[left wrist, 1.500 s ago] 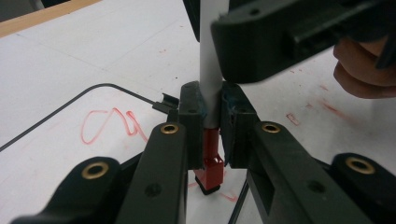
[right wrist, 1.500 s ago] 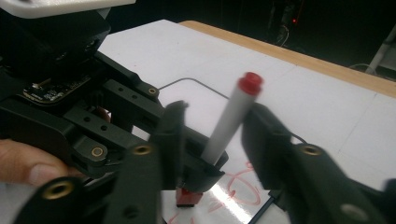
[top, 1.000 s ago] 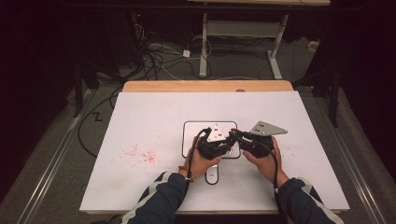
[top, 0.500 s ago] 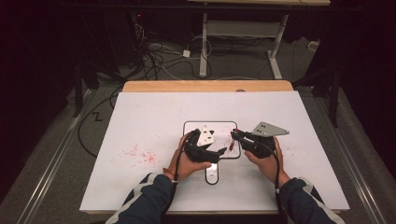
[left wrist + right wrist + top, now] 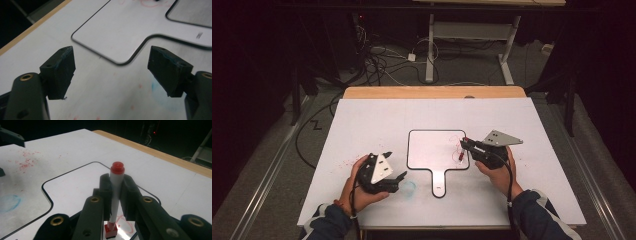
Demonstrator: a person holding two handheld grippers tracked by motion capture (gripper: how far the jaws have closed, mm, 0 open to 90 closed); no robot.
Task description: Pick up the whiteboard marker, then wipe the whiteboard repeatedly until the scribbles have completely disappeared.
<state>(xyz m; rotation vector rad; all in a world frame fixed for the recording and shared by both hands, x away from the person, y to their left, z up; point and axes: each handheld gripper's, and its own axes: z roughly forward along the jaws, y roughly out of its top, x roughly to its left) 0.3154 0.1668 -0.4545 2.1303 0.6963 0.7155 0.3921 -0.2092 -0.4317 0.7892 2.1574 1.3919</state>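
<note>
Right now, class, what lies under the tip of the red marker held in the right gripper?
The marker tip rests on the small whiteboard, beside a red scribbled loop. Any ink directly beneath the tip is covered.

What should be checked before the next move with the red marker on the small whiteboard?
1. Grip on marker: right hand-held gripper is shut on the red marker, which stands upright. Ok.
2. Cap state: the marker's red lower end touches the board, red scribble beside it; cap on or off, cannot tell.
3. Whiteboard flat on the table. Ok.
4. Left hand-held gripper open, holding nothing, off the board to its left. Ok.
5. Board unheld, so it may slide while writing. Not ok.
</note>
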